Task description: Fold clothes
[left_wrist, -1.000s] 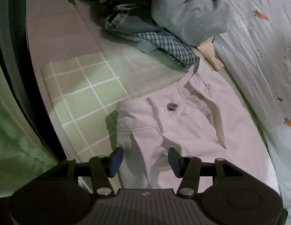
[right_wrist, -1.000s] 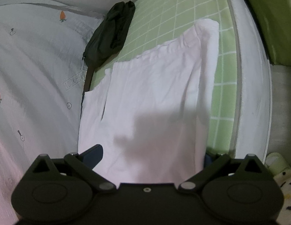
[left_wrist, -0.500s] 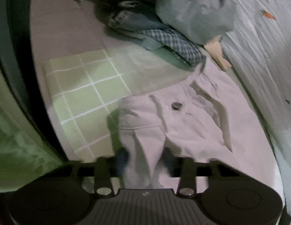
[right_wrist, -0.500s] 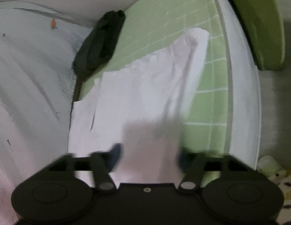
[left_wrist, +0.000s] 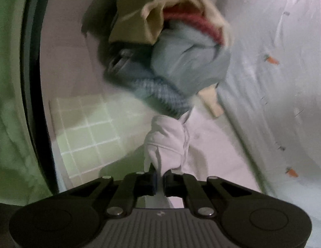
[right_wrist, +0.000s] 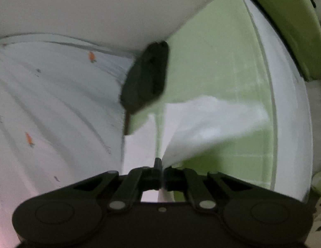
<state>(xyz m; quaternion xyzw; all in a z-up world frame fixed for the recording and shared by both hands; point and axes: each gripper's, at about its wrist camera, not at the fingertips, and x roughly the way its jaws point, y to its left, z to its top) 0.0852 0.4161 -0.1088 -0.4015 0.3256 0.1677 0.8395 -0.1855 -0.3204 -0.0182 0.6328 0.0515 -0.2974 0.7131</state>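
Note:
White trousers (left_wrist: 168, 142) lie on a green checked sheet (left_wrist: 88, 132). My left gripper (left_wrist: 159, 180) is shut on the waistband end, which is bunched and lifted off the sheet. In the right wrist view my right gripper (right_wrist: 161, 178) is shut on the leg end of the white trousers (right_wrist: 206, 124), which rises from the sheet in a blurred fold. Both views are motion blurred.
A pile of clothes (left_wrist: 173, 62), beige, red, grey-blue and checked, lies just beyond the waistband. A dark folded garment (right_wrist: 147, 78) lies beyond the leg end. A pale duvet with carrot prints (left_wrist: 274, 82) runs along one side, also in the right view (right_wrist: 46, 113).
Both grippers have closed on the trousers, left on the waistband and right on the leg end. Both ends are now lifted off the sheet and both cameras have tilted up.

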